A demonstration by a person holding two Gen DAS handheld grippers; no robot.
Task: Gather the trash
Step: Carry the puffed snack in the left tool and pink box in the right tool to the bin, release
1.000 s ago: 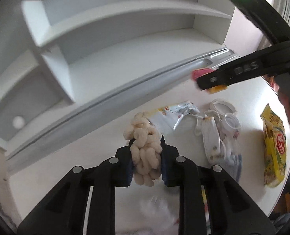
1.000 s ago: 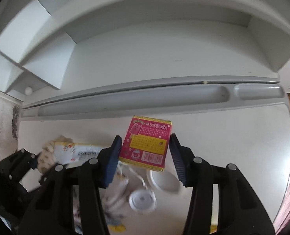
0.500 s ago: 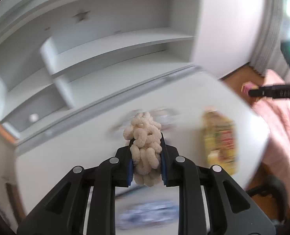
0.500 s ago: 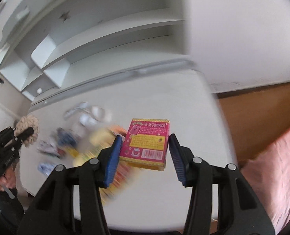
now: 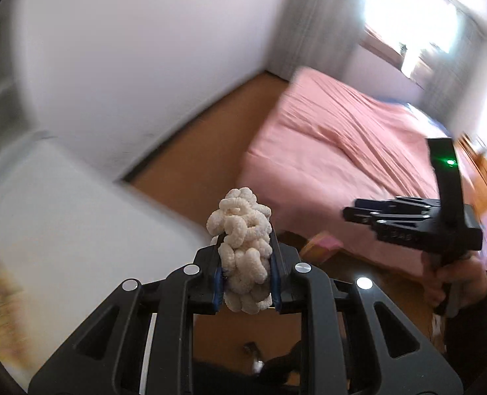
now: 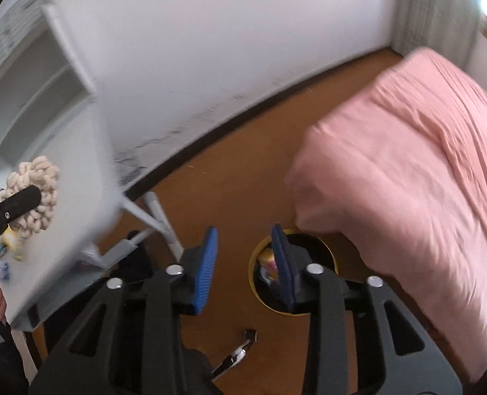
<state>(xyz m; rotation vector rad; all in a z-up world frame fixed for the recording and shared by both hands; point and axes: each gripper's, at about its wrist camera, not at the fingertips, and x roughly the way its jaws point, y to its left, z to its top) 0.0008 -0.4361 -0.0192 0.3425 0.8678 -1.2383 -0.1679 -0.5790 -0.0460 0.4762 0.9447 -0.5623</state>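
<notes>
My left gripper (image 5: 246, 260) is shut on a clump of cream puffed snacks (image 5: 243, 240), held in the air past the white desk's edge (image 5: 79, 217); the clump also shows in the right wrist view (image 6: 34, 194). My right gripper (image 6: 245, 260) is open and empty above a round yellow-rimmed trash bin (image 6: 289, 309) on the floor. The pink and yellow box (image 6: 268, 260) lies inside the bin; it also shows in the left wrist view (image 5: 319, 247). The right gripper shows in the left wrist view (image 5: 358, 212), over the bed's edge.
A pink bed (image 6: 408, 164) stands right beside the bin. The white desk (image 6: 62, 204) with leftover wrappers (image 6: 8, 250) is at the left. A small clip (image 6: 240, 352) lies on the brown wood floor (image 6: 237, 184).
Both grippers swung right, from the desk toward the floor and bed. The right gripper opened and the pink box now lies in the bin. The left still holds the snacks.
</notes>
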